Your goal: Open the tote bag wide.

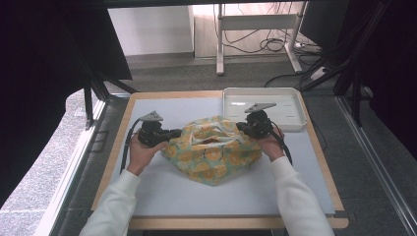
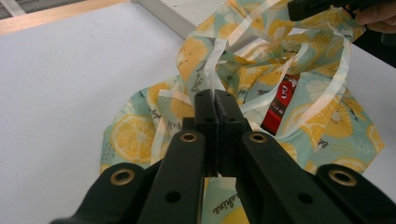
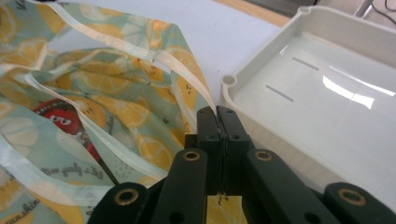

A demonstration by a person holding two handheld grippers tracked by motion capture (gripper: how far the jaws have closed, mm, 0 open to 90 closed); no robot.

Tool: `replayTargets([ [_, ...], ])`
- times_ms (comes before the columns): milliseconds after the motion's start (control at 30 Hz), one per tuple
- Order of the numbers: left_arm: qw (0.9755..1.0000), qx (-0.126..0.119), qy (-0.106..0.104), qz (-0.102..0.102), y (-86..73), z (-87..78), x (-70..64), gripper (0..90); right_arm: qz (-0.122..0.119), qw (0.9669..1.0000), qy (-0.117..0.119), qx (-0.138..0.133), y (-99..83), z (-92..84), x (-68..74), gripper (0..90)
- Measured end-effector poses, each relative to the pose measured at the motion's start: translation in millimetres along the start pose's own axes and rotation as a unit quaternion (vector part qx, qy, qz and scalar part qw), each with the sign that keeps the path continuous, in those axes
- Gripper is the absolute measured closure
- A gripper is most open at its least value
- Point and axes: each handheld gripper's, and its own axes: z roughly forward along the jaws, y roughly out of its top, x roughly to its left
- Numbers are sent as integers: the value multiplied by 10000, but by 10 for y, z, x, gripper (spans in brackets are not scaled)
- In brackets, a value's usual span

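A lemon-print cloth bag (image 1: 211,152) lies in the middle of the white table, its mouth gaping between both hands. My left gripper (image 1: 173,133) is shut on the bag's left rim (image 2: 212,81), cream trim pinched between the jaws. On the opposite side my right gripper (image 1: 241,127) is shut on the bag's rim (image 3: 196,77) beside the tray. Inside the bag sits a red packet (image 2: 279,105), also seen as a red packet (image 3: 60,119) from the right side.
A white plastic tray (image 1: 231,105) stands at the back right of the table, close behind the right gripper; its rim (image 3: 261,70) sits just beside the jaws. The table's wooden edge (image 1: 118,142) runs along the left.
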Motion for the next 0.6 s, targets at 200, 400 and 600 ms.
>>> replayTargets([
  [200, 10000, -46, 9, 16, 5, -20, -4, 900, -41, 9998, 31, -202, 29, -82, 43, 882],
  [400, 9999, -129, 13, 15, 16, -60, -8, 900, -31, 9991, 79, -421, 41, -169, 66, 882],
  [600, 9998, -204, -8, 18, 24, -93, -22, 900, -5, 9979, 149, -634, 31, -287, 86, 882],
])
